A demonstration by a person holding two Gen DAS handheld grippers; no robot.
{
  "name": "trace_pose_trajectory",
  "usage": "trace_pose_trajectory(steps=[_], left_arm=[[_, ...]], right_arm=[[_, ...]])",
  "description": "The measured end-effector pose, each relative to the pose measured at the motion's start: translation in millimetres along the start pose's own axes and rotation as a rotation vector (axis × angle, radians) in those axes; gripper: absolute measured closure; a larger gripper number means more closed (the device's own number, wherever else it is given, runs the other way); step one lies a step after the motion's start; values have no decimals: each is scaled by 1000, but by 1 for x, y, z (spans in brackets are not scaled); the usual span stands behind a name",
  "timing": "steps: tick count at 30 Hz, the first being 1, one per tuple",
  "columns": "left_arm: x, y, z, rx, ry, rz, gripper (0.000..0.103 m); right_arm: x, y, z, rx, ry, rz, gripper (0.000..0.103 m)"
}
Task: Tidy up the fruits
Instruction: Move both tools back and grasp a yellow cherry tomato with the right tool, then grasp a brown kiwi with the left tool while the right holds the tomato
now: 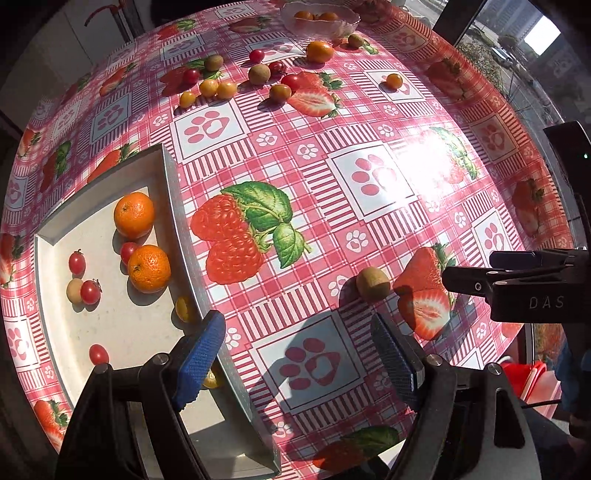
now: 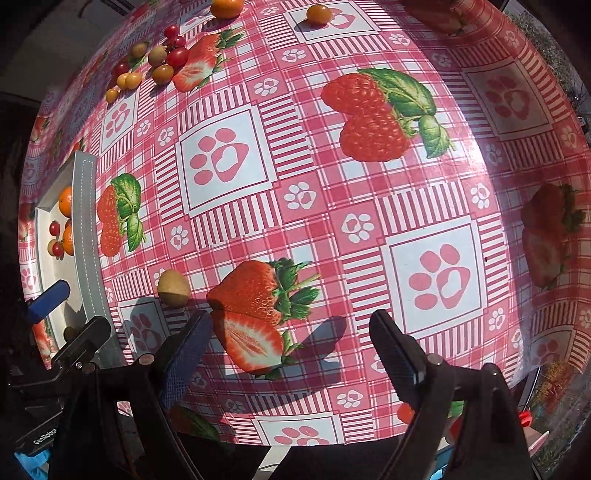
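"DAS" shows on the right gripper (image 1: 461, 284); "GenRobot", seemingly, on the left gripper (image 2: 74, 314).

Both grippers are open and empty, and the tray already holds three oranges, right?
Not quite: the left wrist view shows two oranges in the tray, not three. The left gripper and right gripper are indeed open and empty.

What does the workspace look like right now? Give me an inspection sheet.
Surface: strawberry-print tablecloth, sun glare.
Job's things: tray holds two oranges, cherry tomatoes, a pale fruit; lone brown fruit near both grippers; loose fruit cluster at far side; glass bowl with orange fruit.
Clutter: nothing seen.
Grippers: left gripper open, empty; right gripper open, empty.
Cables: nothing seen.
Surroundings: window beyond table.
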State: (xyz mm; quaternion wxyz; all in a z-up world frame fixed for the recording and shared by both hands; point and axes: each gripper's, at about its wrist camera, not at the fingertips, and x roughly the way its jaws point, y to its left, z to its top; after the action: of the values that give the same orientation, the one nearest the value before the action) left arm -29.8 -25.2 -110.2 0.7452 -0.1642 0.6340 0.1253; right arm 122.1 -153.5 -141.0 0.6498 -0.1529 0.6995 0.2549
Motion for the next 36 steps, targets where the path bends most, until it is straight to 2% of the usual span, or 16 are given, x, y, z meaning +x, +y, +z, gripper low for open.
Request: trace_pose_trajectory(steps=[6, 11, 17, 21, 23, 27, 30, 33, 34, 36], left_arm=[[22, -23, 8, -15, 37, -12, 21], [34, -33, 8, -69, 45, 18, 21], [42, -35, 10, -163, 40, 47, 21], [47, -35, 10, -222, 43, 70, 21], [49, -35, 8, -245, 43, 74, 21], [54, -39, 4, -262, 44, 96, 21], [55, -43, 3, -276, 40, 106, 21], [56, -49, 1, -286, 35, 109, 21], [56, -51, 0, -286, 34, 110, 22], [58, -55, 3, -279, 29, 108, 29]], right_arm=[[-12, -18, 29, -46, -43, -10, 14], [-23, -22, 79, -127, -104, -34, 14], [-31, -27, 145, -161, -170, -53, 14], [-25, -22, 172, -183, -206, -75, 15], [-18, -18, 184, -192, -213, -80, 23], [-11, -15, 195, -209, -246, -96, 30], [-9, -6, 205, -246, -266, -102, 41], [-7, 2, 210, -283, -281, -142, 63], [-7, 3, 212, -288, -286, -144, 77], [-8, 1, 214, -282, -281, -124, 79]])
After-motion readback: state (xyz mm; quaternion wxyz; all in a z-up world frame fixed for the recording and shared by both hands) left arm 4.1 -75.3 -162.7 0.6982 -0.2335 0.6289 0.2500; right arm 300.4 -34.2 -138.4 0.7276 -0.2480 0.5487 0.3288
